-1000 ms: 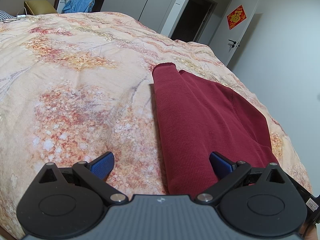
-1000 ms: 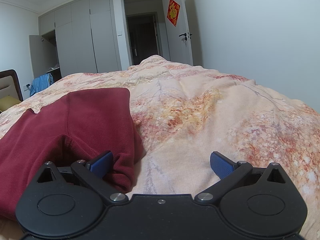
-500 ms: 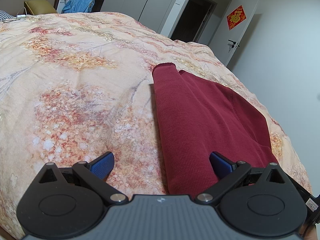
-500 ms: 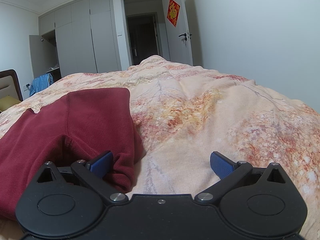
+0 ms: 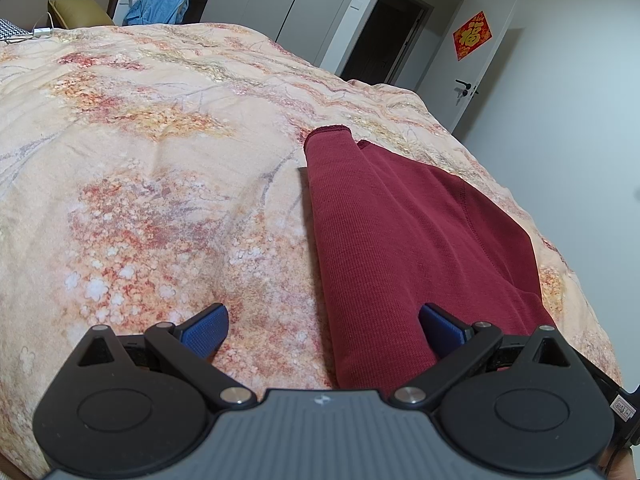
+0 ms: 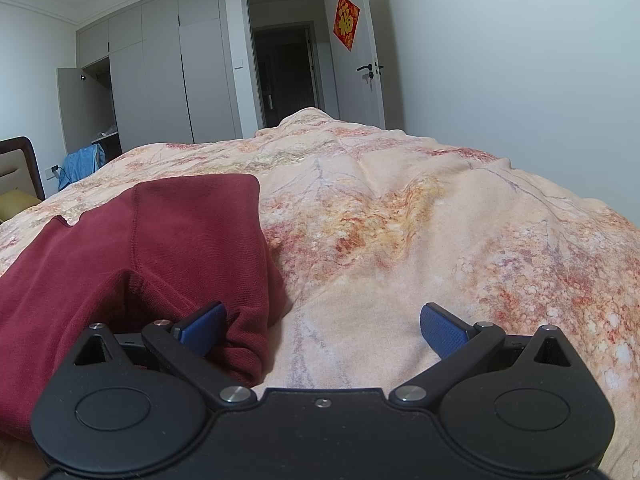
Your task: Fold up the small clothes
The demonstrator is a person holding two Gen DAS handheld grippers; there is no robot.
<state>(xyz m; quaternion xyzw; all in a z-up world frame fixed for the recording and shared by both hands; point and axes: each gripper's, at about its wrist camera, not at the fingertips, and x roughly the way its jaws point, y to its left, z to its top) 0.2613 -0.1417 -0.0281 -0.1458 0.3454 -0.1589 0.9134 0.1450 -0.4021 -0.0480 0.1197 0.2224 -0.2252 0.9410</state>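
A dark red knit garment (image 5: pixel 392 240) lies partly folded on the floral bedspread (image 5: pixel 140 168), one sleeve laid lengthwise along its left edge. My left gripper (image 5: pixel 323 326) is open just above the garment's near end, its right blue pad over the cloth and its left pad over bare bedspread. In the right wrist view the same garment (image 6: pixel 168 240) fills the lower left, bunched near its close corner. My right gripper (image 6: pixel 323 326) is open, its left pad at the garment's rumpled right edge, its right pad above the bedspread (image 6: pixel 440 240).
The bed's edge drops off to the right of the garment (image 5: pixel 580 280). A headboard, a yellow cushion (image 5: pixel 78 10) and a blue cloth (image 5: pixel 158 8) sit at the far end. Wardrobes (image 6: pixel 180 68) and an open doorway (image 6: pixel 286 72) stand beyond the bed.
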